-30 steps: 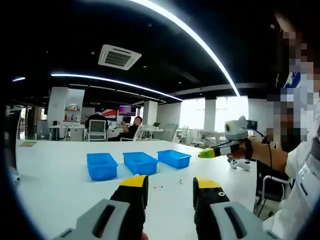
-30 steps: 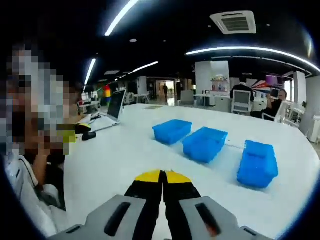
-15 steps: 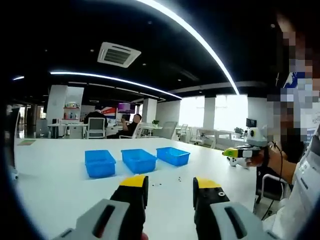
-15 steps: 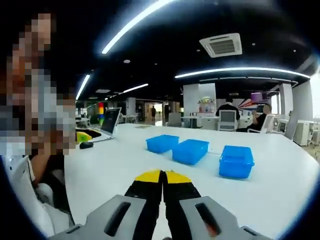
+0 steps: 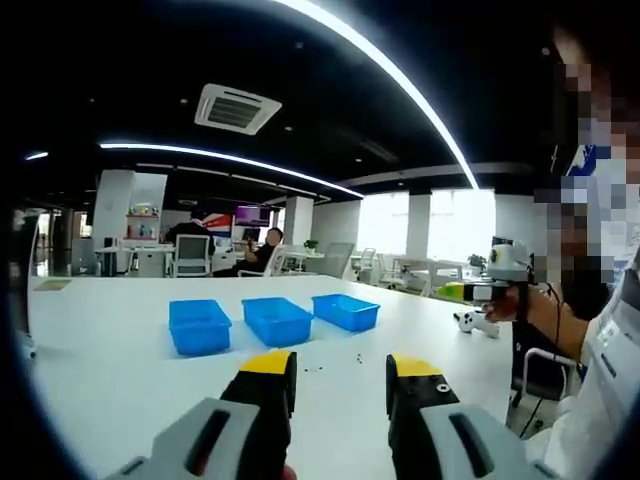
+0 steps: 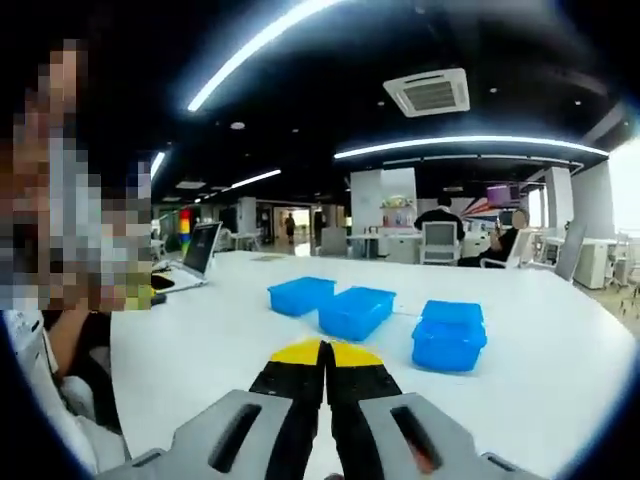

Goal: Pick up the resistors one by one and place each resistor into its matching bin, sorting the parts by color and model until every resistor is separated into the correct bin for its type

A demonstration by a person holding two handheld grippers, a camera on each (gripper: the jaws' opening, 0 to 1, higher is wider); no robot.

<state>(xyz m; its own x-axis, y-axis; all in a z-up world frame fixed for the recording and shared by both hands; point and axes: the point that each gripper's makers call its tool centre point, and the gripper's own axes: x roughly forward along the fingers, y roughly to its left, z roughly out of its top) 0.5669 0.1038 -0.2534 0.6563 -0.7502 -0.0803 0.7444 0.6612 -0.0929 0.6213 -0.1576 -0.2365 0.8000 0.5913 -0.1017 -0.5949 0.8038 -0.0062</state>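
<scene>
Three blue bins stand in a row on the white table (image 5: 120, 360): left bin (image 5: 200, 327), middle bin (image 5: 279, 321), right bin (image 5: 346, 312). Several tiny dark resistors (image 5: 322, 369) lie scattered on the table in front of them. My left gripper (image 5: 342, 368) hovers before the resistors, open and with nothing between its yellow-tipped jaws. A person's hand holds my right gripper (image 5: 478, 291) in the air at the right. In the right gripper view, my right gripper (image 6: 323, 352) is shut with nothing in it, and the bins (image 6: 356, 311) lie ahead.
A small white object (image 5: 470, 321) lies on the table near the person's arm. An open laptop (image 6: 195, 255) stands at the table's far left corner. People sit on office chairs (image 5: 194, 258) behind the table. The person's torso (image 5: 600, 370) is close on the right.
My right gripper has drawn back to the right and levelled off, still shut. Its camera swung with it, so the bins now look smaller and further off. The left gripper has barely moved.
</scene>
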